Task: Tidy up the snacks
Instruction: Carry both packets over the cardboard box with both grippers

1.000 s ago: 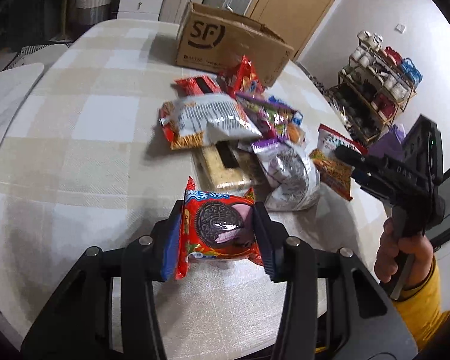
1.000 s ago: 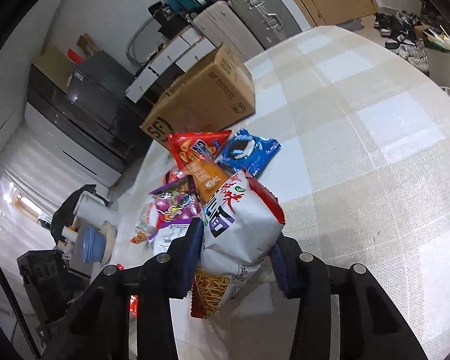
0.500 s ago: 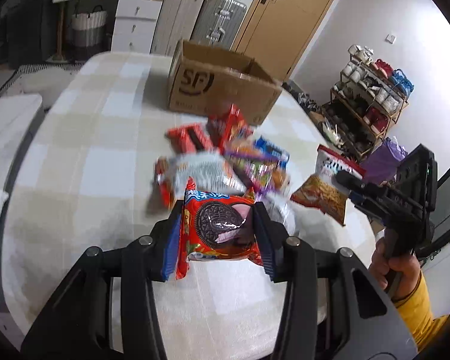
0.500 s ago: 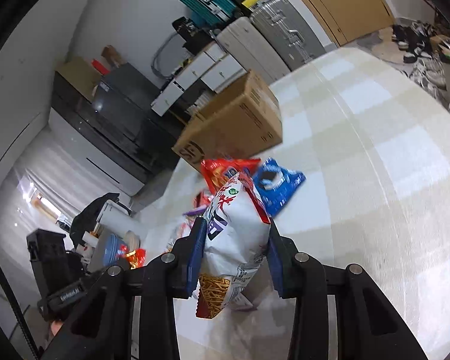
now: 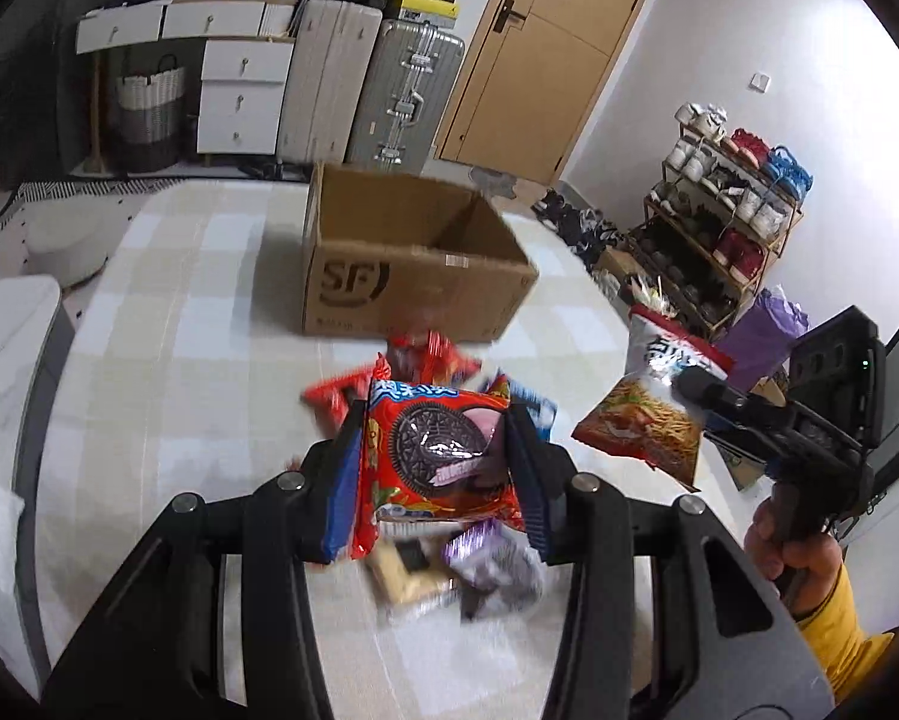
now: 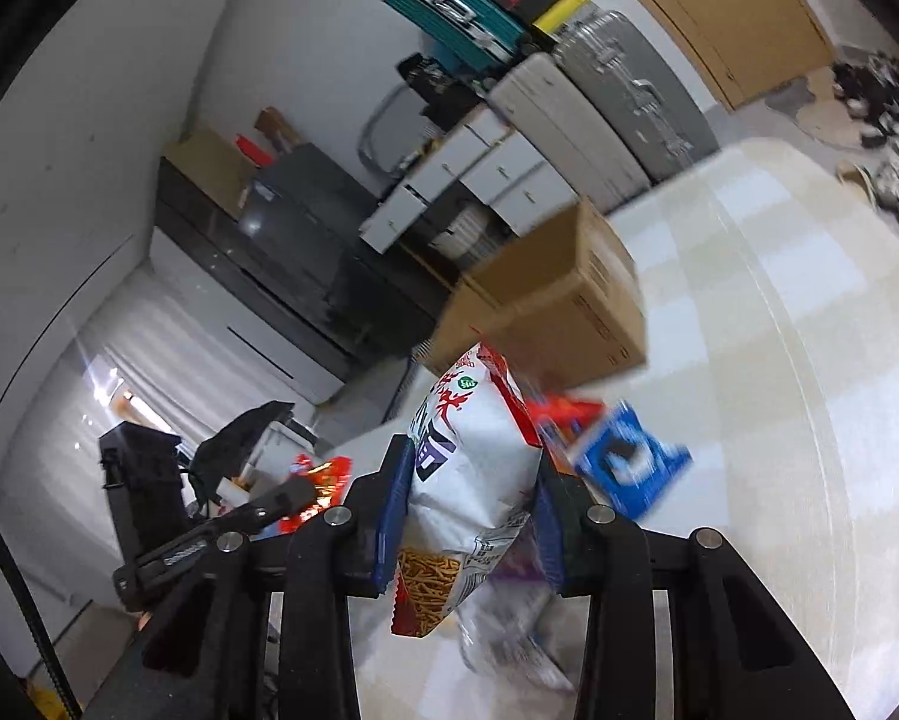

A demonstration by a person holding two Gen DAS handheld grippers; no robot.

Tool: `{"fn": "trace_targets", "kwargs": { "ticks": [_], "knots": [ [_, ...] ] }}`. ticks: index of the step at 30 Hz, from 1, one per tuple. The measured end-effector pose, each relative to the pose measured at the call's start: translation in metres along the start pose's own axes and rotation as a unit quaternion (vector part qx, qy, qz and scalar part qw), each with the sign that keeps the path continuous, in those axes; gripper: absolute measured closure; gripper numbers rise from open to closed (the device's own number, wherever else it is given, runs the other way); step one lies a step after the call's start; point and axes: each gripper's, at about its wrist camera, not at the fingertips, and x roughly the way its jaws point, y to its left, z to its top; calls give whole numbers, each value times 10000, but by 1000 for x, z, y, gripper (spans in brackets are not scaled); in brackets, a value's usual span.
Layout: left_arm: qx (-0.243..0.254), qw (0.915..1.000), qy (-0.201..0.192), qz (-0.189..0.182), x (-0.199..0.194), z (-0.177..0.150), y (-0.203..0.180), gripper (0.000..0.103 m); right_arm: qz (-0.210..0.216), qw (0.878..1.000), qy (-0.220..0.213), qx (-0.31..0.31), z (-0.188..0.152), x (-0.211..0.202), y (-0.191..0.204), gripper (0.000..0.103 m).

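Note:
My left gripper [image 5: 437, 468] is shut on a red cookie packet [image 5: 434, 462] and holds it above the snack pile. My right gripper [image 6: 467, 504] is shut on a white and red bag of snack sticks [image 6: 473, 480], also lifted off the table; the bag shows in the left wrist view [image 5: 653, 402] at the right. An open cardboard box marked SF [image 5: 407, 258] stands on the table beyond the pile; it also shows in the right wrist view [image 6: 557, 306]. Loose packets lie below: red ones [image 5: 425, 360], a blue one [image 6: 629, 462] and a purple and silver one [image 5: 497, 570].
The table has a beige checked cloth [image 5: 179, 360]. Suitcases [image 5: 401, 90] and white drawers [image 5: 233, 90] stand behind the table. A shoe rack [image 5: 725, 222] stands at the right. A white cushion [image 5: 5, 372] lies at the left edge.
Both grippers have risen with their packets and moved toward the box. The box now looks nearer and its open top shows.

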Motion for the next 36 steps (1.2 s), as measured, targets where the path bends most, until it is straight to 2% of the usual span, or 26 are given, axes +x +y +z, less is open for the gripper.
{"fn": "trace_targets", "kwargs": {
  "ticks": [10,15,20,27,36],
  "knots": [
    [-7,9995,-300,71,18,102,-1,62,239,9989,-76,-406,89,30,40,66],
    [-77,9994,-261,223,47,150,2,62,146,9991,14,-410,128,60,44,66],
    [-167,9992,-85,351,85,187,12,62,-107,9987,155,-471,152,97,36,66],
    [-139,9982,176,549,146,202,22,62,-454,9968,419,-504,165,147,11,66],
    [-50,9962,501,714,214,210,29,62,-938,9912,588,-724,158,181,-11,66]
  ]
}}
